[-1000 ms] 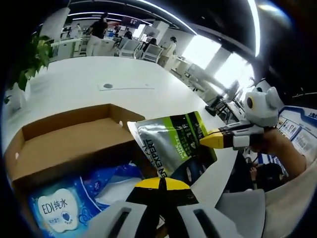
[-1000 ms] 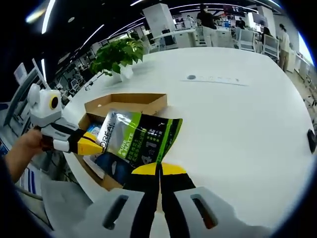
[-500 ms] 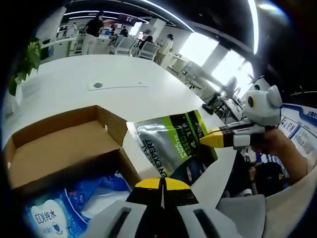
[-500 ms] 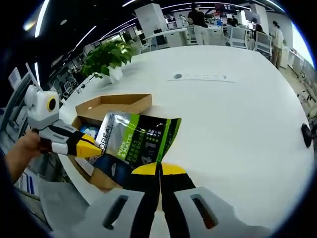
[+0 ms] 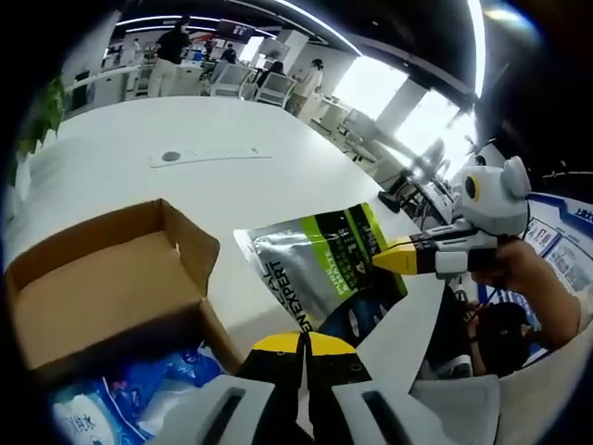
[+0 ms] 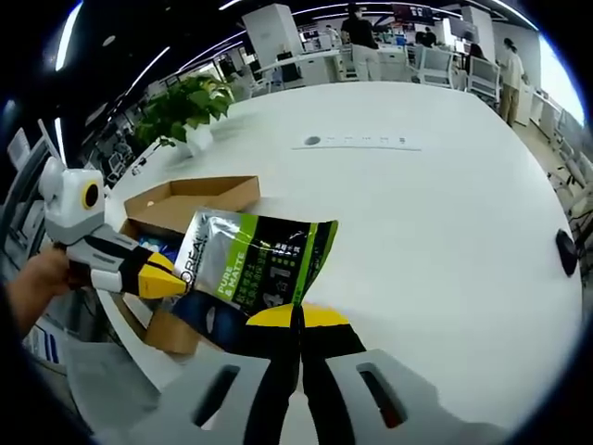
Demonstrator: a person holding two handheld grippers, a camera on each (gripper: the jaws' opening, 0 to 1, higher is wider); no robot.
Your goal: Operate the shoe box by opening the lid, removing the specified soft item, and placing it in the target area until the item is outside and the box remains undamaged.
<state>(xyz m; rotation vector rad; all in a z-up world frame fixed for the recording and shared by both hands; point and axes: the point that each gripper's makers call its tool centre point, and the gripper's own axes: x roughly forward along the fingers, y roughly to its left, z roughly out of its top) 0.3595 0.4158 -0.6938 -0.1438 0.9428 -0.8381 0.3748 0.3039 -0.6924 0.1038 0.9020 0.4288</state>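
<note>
open-plan office behind, long white bench (image 6: 445, 213) carrying everything. landmark: the shoe box (image 5: 102, 287), brown cardboard, sitting at the bench edge with its lid open.

- pouch (image 5: 324, 273): green, silver and dark soft pack, sitting outside the box, lifted above the bench just beside the box's near corner. in the right gripper view the pouch (image 6: 255, 278) is hanging in front of the box (image 6: 190, 204) and overlapping its front edge.
- left gripper (image 5: 298, 341): yellow-tipped jaws are looking fully closed, pinching the pouch's bottom edge. in the right gripper view the left gripper (image 6: 171, 283) is coming in from the box side, tip touching the pouch's side edge, a hand (image 6: 32, 287) holding it.
- right gripper (image 6: 298, 315): jaws are looking closed, clamping the pouch's lower edge. in the left gripper view the right gripper (image 5: 400, 258) is reaching in from the side away from the box, tip on the pouch's far edge, a hand (image 5: 528, 278) holding it.
- blue wipes pack (image 5: 120, 399) is lying inside the box, under the cardboard flap; a bit of blue is also showing in the right gripper view.
- potted plant (image 6: 185, 107) is standing on the bench beyond the box, well apart from it.
- people are standing around desks far behind the box.
</note>
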